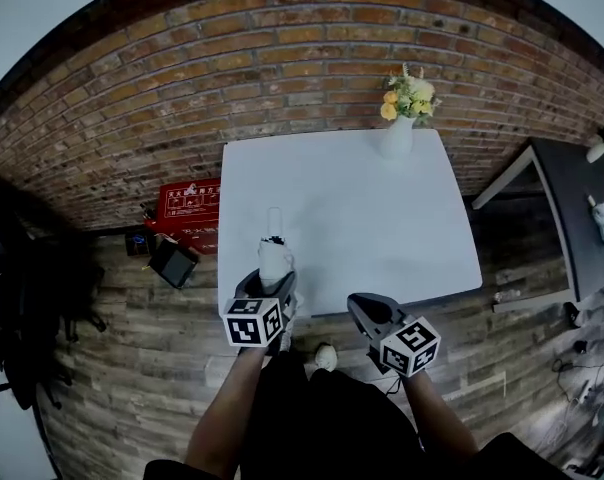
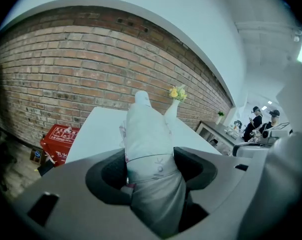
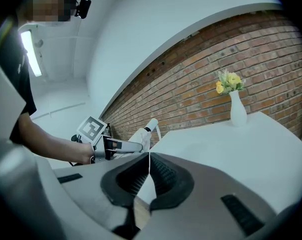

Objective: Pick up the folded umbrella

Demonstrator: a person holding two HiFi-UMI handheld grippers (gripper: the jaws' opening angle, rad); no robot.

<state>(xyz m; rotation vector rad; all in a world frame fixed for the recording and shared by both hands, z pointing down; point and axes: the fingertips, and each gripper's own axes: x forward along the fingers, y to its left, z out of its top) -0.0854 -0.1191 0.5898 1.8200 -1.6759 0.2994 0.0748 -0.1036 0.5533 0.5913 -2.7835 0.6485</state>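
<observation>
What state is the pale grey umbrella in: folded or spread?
Folded: the pale grey umbrella is a tight wrapped bundle, clamped in the left tongs.

The white table [image 1: 382, 218] is nearly all bare, so its middle and right side give wide room; only the vase of flowers [image 1: 398, 133] stands at the far edge, close before the brick wall [image 1: 232, 68]; over the near left corner the folded umbrella [image 1: 275, 253] in the left gripper [image 1: 272, 286] takes the space; on the floor at the left lie a red box [image 1: 187, 203] and a small black box [image 1: 173, 261].
</observation>
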